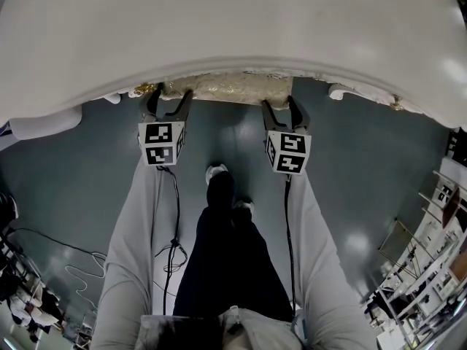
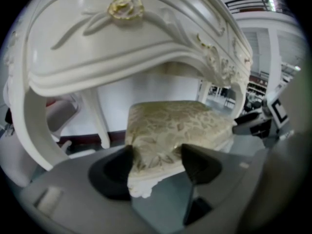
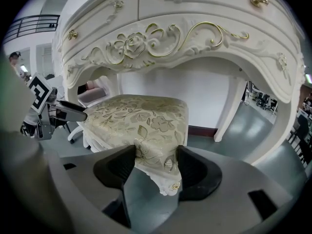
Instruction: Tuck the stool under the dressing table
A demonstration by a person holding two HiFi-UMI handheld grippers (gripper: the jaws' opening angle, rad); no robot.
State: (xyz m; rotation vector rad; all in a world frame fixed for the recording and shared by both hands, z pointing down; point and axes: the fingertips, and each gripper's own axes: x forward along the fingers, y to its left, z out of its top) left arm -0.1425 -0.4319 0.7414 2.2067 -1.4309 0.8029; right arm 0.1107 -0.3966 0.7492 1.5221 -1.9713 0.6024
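Clamping the stool [image 1: 226, 87] at both near corners with left claw [image 1: 169, 100] and right claw [image 1: 282, 106], seat mostly under the dressing table [image 1: 219, 28].

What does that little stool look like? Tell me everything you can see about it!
The stool has a squarish padded seat covered in cream-gold cloth with a leaf and flower pattern, on a white carved frame with a touch of gold at the corner. The seat sits level, mostly under the white dressing table. In the head view only its near edge peeks out. The left gripper clamps one front corner and the right gripper clamps the other. Its legs hardly show.
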